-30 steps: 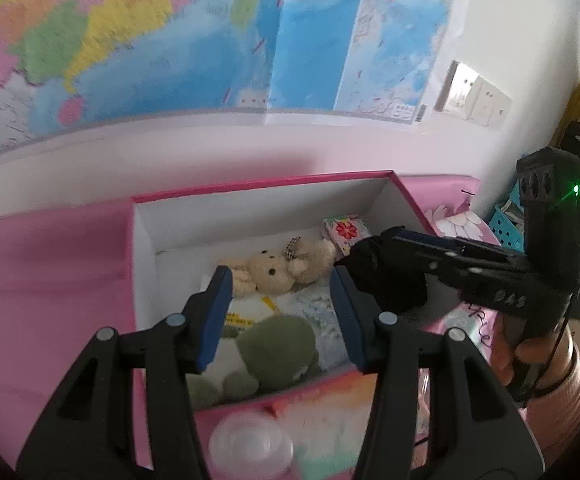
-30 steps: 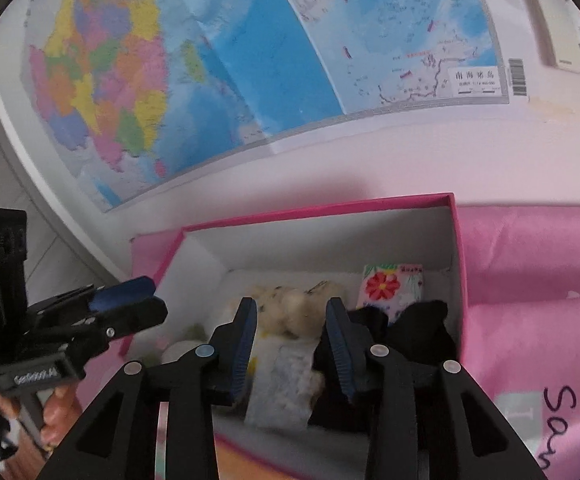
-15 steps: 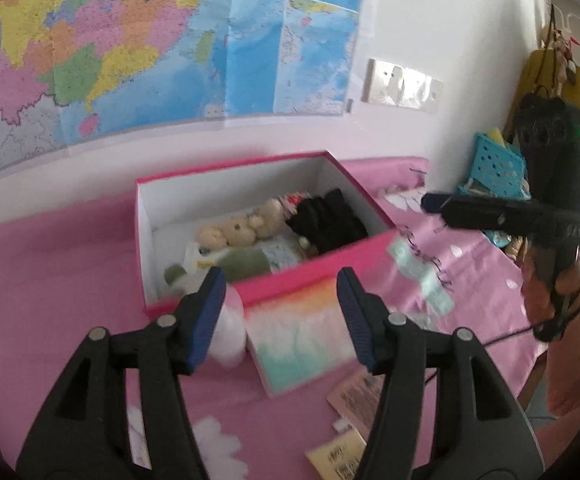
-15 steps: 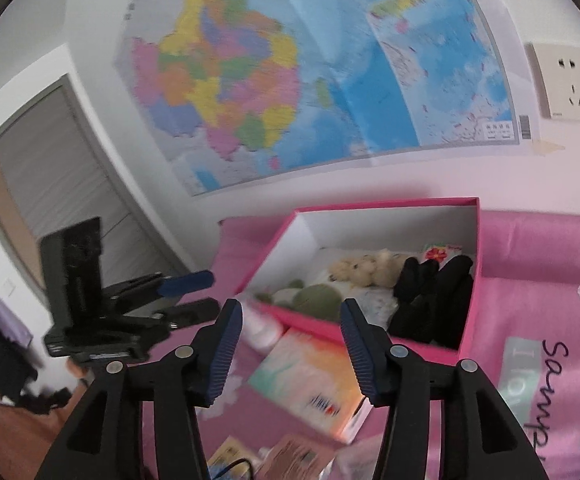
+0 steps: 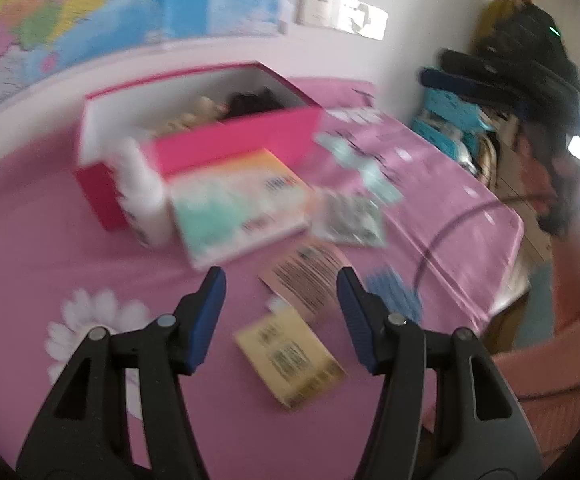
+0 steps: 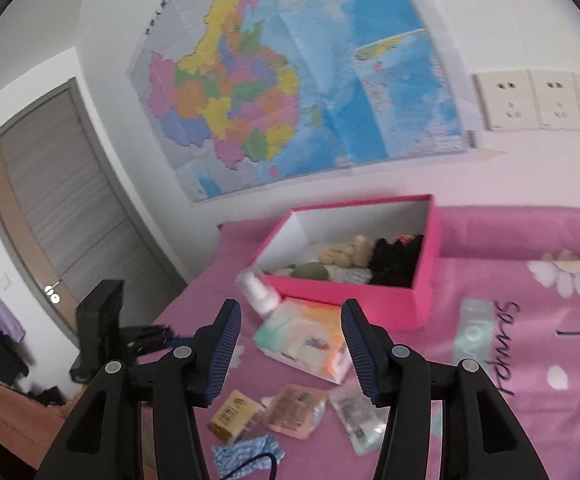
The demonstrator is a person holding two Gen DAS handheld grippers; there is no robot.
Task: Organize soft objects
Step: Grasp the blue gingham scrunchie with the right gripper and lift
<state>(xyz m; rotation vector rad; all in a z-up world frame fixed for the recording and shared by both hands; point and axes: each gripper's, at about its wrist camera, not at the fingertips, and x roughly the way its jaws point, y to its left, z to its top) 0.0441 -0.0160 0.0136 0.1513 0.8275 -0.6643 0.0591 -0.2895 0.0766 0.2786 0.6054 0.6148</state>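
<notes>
Jaws on both the left gripper and the right gripper stand apart, empty, having just been opening. Soft toys lie in the pink box. Next target looks like the blue checked cloth; approach low, avoiding the packets and the cable beside it.

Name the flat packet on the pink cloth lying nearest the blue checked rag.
The yellow packet: it lies right beside the rag; the orange and clear packets lie farther right.
</notes>
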